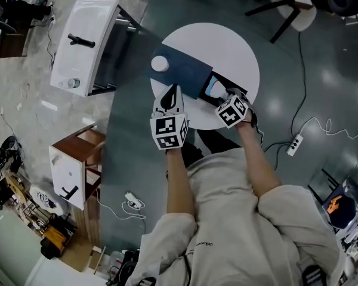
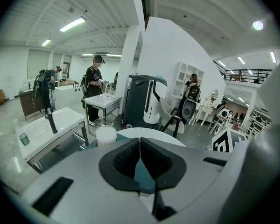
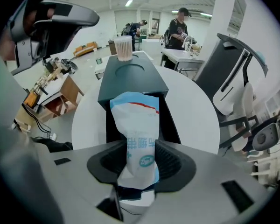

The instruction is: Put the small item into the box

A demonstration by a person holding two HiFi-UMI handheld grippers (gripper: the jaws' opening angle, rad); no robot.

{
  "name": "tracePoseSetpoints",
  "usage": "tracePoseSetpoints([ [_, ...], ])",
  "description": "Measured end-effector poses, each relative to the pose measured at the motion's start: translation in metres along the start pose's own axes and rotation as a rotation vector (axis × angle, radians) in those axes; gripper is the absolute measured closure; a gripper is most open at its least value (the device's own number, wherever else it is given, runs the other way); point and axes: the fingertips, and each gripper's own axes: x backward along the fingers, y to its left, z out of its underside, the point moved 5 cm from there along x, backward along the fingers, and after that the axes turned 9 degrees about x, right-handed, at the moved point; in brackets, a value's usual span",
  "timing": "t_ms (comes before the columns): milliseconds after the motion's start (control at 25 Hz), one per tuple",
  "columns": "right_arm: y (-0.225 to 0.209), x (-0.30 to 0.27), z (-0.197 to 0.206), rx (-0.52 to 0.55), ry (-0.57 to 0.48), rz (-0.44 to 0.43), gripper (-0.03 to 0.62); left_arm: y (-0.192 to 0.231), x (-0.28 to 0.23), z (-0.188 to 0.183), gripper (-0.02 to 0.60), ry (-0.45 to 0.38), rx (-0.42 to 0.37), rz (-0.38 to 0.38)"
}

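A dark blue box [image 1: 188,73] lies on the round white table [image 1: 232,46], its black inner tray [image 3: 170,120] slid out toward me. My right gripper [image 1: 225,98] points steeply down, shut on a white and blue packet [image 3: 135,125], and the packet's far end hangs over the open tray. The packet [image 1: 215,88] shows just past the gripper in the head view. My left gripper [image 1: 167,100] is at the box's near left edge, its jaws shut with nothing between them [image 2: 140,153]. A small white cylindrical container [image 1: 160,64] stands on the box's far end.
A white workbench [image 1: 86,40] with a black tool stands to the left of the table, with a wooden cabinet [image 1: 77,159] nearer me. A chair [image 1: 289,8] is beyond the table. A power strip [image 1: 295,143] and cables lie on the floor at right. People stand far behind.
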Motion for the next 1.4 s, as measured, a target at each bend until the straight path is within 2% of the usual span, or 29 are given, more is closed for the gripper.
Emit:
tracePoseSetpoints([
  [160, 0.003, -0.003, -0.001, 0.038, 0.003, 0.001, 0.399, 0.004, 0.001, 0.002, 0.56, -0.025, 0.001, -0.025],
  [440, 0.002, -0.003, 0.003, 0.056, 0.003, -0.001, 0.399, -0.011, -0.005, 0.002, 0.56, -0.018, 0.011, 0.021],
  [960, 0.002, -0.007, 0.003, 0.058, -0.018, -0.007, 0.387, -0.013, -0.004, 0.006, 0.56, -0.015, 0.004, 0.026],
  [1160, 0.003, -0.006, 0.002, 0.03, -0.04, 0.007, 0.375, -0.016, -0.008, 0.008, 0.56, -0.008, -0.013, 0.048],
  [1400, 0.0, 0.009, -0.001, -0.078, -0.108, -0.022, 0.375, -0.027, -0.008, 0.0, 0.56, -0.02, -0.013, 0.101],
])
